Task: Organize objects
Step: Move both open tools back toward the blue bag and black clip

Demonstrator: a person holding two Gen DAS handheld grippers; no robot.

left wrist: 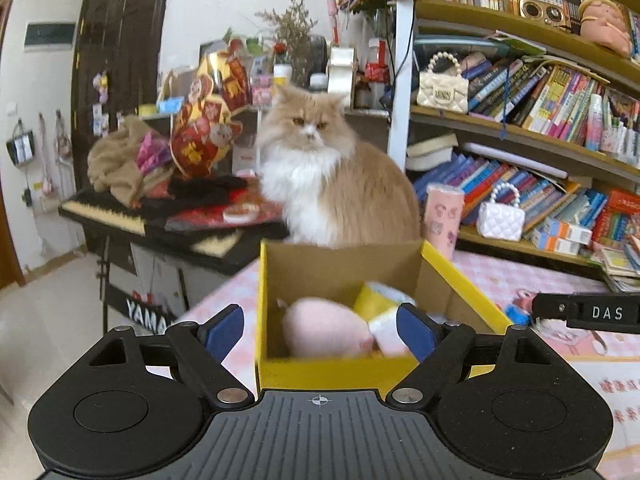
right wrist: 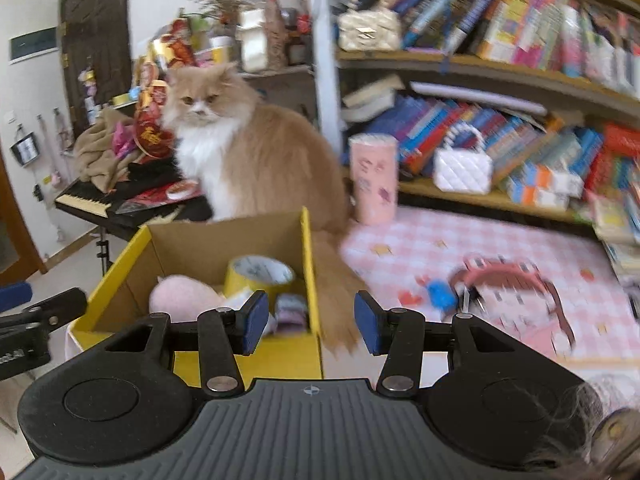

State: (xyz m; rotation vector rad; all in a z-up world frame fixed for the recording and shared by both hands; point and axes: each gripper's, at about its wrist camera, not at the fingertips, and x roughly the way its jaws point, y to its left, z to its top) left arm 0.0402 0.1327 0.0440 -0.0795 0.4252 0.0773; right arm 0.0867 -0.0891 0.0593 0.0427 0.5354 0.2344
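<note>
A yellow cardboard box (left wrist: 336, 368) sits at centre frame on the pink checked surface (left wrist: 520, 276). It holds a pink plush toy (left wrist: 324, 332), a yellow tape roll (right wrist: 260, 276) and a small folded cloth (right wrist: 292, 312). Both the left tongs (left wrist: 320, 330) and the right tongs (right wrist: 308, 322) stand apart, holding nothing. A cat (left wrist: 332, 176) sits behind the box.

Fluffy cat (left wrist: 320, 168) beside cluttered bookshelf (left wrist: 520, 128)

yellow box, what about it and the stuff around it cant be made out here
- Yellow box floor: both views, hidden by the pink plush and yellow tape roll.
- Small items by the tape: right wrist view, blurred.
- Blue toy on the tablecloth: right wrist view, motion blur.
</note>
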